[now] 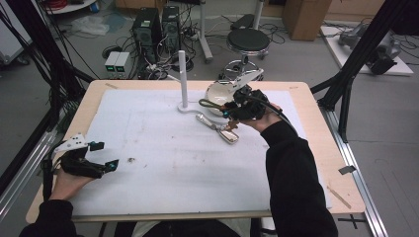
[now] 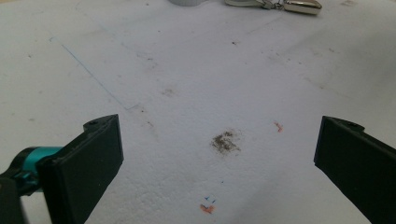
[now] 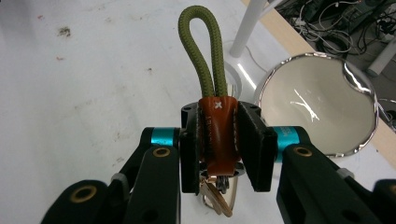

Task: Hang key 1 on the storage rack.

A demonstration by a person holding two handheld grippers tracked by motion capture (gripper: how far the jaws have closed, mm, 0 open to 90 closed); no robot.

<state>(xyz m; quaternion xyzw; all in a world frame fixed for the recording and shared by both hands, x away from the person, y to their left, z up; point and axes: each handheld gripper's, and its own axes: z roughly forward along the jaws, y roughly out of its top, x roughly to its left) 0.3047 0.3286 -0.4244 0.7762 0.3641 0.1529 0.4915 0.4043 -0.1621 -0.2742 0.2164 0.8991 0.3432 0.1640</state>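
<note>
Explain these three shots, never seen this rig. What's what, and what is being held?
No robot: a person holds a pair of hand-held tongs in each hand. The high view looks down on a table covered by a white mat. The other two views come from cameras riding on each pair of tongs. The left tongs rest open low over the bare, stained mat. The right tongs are shut on the brown leather sleeve of a keychain with an olive cord loop; keys hang below. Nearby stand a white peg stand and a shiny bowl.
</note>
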